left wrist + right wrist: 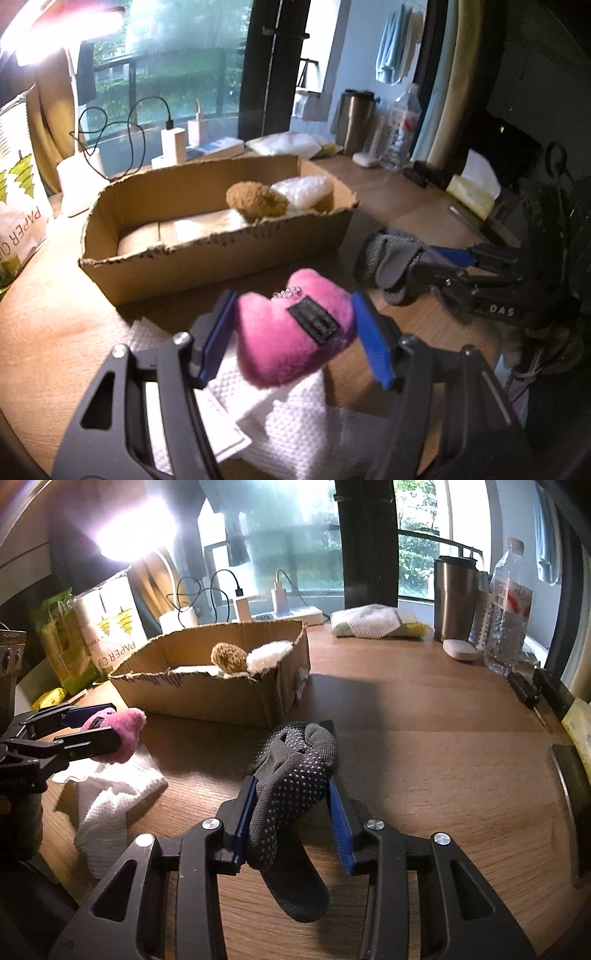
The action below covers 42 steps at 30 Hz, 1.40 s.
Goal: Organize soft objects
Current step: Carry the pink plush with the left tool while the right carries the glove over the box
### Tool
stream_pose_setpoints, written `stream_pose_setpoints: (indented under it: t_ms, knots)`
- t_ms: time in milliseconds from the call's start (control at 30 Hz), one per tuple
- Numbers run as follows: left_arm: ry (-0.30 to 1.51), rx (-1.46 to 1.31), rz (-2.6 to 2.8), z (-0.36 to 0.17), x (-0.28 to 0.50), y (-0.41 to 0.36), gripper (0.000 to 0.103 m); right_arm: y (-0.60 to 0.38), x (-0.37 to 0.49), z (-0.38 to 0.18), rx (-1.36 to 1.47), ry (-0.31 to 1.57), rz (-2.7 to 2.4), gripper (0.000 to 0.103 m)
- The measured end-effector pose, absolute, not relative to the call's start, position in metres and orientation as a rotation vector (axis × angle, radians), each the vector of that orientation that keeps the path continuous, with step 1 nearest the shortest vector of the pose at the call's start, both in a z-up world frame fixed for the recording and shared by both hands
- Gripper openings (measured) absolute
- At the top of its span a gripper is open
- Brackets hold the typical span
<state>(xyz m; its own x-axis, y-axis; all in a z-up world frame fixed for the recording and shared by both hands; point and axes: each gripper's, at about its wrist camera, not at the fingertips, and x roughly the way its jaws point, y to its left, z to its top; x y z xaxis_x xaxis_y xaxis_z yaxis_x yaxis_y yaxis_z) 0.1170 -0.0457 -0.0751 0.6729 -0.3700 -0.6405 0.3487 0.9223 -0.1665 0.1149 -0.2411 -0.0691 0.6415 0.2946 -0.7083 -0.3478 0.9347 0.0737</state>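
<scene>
The left gripper (291,328) jaws clench a pink plush heart (291,332) lifted just short of the cardboard box (207,258); the right gripper (291,823) jaws clench a dotted grey glove (291,794), also near the box's front wall. The left looks nearer.

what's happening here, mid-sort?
A person is working with two handheld grippers at a wooden table. The left gripper is shut on a pink plush, held above white cloths. The right gripper is shut on a grey dotted glove, whose end hangs down to the table. Behind them a cardboard box already holds a brown plush and a white fluffy item. Neither held item is in the box yet.
</scene>
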Motion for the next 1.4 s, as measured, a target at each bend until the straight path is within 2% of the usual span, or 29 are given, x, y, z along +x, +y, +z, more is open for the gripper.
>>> stream_pose_setpoints:
  t_ms: [1400]
  knots:
    - [0.563, -0.179, -0.229, -0.036, 0.112, 0.041, 0.064, -0.157, 0.126, -0.003, -0.136, 0.61, 0.559, 0.04]
